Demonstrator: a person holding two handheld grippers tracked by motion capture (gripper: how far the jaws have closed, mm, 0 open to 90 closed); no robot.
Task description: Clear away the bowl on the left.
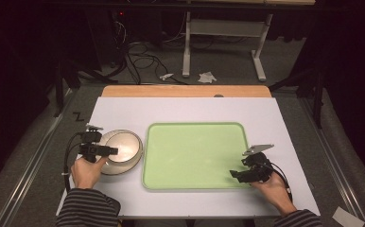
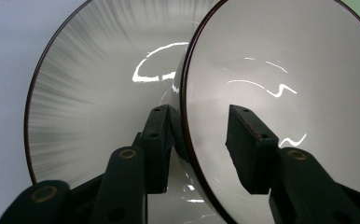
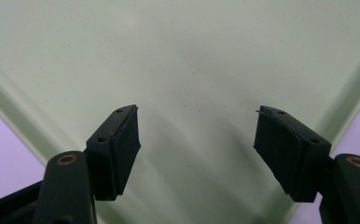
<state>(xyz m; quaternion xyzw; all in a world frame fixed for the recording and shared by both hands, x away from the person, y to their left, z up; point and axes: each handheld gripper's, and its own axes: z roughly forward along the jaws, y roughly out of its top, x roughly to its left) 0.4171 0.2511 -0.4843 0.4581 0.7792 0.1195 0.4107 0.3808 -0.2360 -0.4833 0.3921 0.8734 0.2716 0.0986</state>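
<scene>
Two stacked glossy white bowls with dark rims [image 1: 122, 150] sit on the white tabletop [image 1: 124, 111], just left of a pale green rectangular tray [image 1: 195, 153]. The left gripper [image 2: 201, 140] straddles the upper bowl's rim, one jaw outside, one inside; the inner pad [image 2: 248, 144] is not touching. The right gripper [image 3: 197, 140], wide open and empty, hovers over the tray's near right corner.

A white table [image 1: 124, 111] with a bare wooden strip along its far edge carries a pale green tray [image 1: 195, 153] at its middle and, just beside the tray toward the left edge, stacked white bowls [image 1: 121, 151].
</scene>
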